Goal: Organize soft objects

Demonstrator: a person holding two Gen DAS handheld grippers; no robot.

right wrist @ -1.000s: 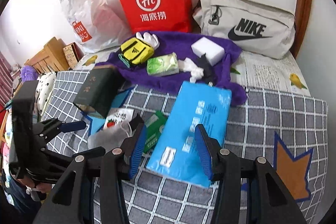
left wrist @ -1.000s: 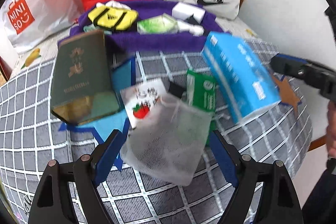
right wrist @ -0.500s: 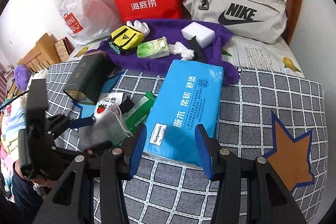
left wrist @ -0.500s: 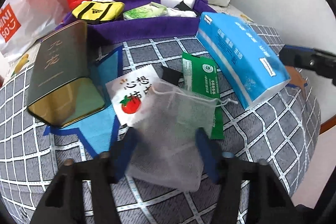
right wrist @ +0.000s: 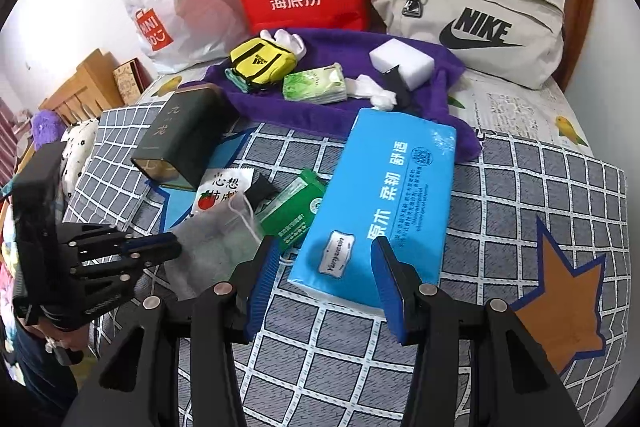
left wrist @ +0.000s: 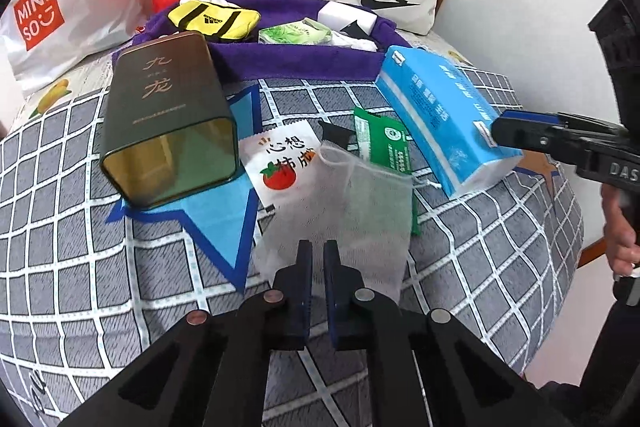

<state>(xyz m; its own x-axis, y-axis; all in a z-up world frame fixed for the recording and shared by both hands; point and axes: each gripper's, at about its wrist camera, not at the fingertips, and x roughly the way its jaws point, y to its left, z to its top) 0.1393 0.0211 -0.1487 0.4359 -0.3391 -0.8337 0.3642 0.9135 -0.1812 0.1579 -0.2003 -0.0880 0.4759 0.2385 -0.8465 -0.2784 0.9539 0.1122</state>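
- The left claw (left wrist: 318, 259) is pinching the near edge of the white mesh pouch (left wrist: 352, 211), its two blue fingers almost together on the thin fabric.
- The pouch is lying on the checked bed cover (left wrist: 80, 227), just left of the blue tissue pack (right wrist: 384, 195), partly over the green packet (left wrist: 386, 147) and the tomato sachet (left wrist: 280, 159).
- To do this step well, I think the lift should be slow and straight up, so the drawstring is not dragging the green packet along.
- The right claw (right wrist: 324, 279) is standing wide, its fingers on both sides of the near end of the tissue pack and gripping nothing.
- Both claws are pointing forward and down, low over the bed.
- Beyond the tissue pack, the purple towel (right wrist: 340, 47) is carrying small soft things; probably the pouch is going there.
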